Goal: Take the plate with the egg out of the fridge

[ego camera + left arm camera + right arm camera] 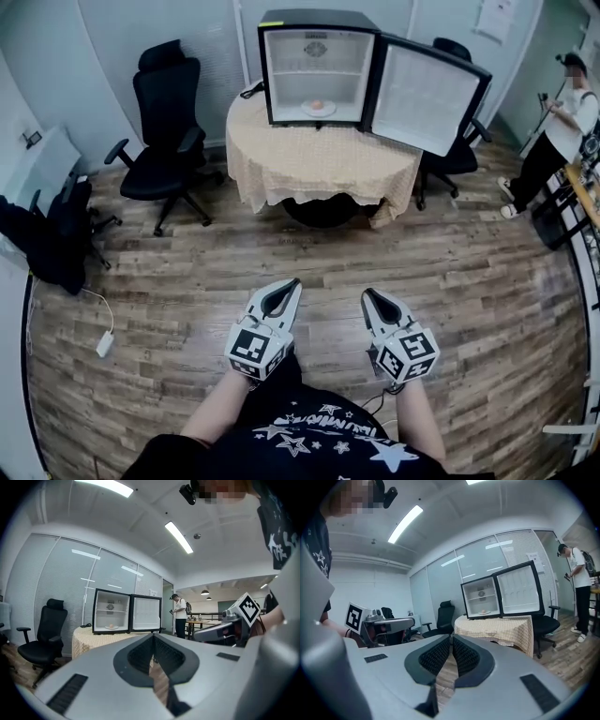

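Note:
A small black fridge point(314, 66) stands on a round table point(323, 159) across the room, its door point(427, 94) swung open to the right. On the fridge floor sits a white plate point(319, 110) with an egg point(318, 104) on it; both also show small in the left gripper view, plate point(111, 627), and the right gripper view, plate point(484, 612). My left gripper point(292, 284) and right gripper point(368, 294) hang side by side low over the wooden floor, far short of the table. Both are shut with nothing between the jaws.
A black office chair point(164, 141) stands left of the table, another chair point(459, 155) behind the open door. A person point(561, 131) stands at the far right by a rack. A dark bag point(52, 230) and a white cabled adapter point(105, 343) lie at the left.

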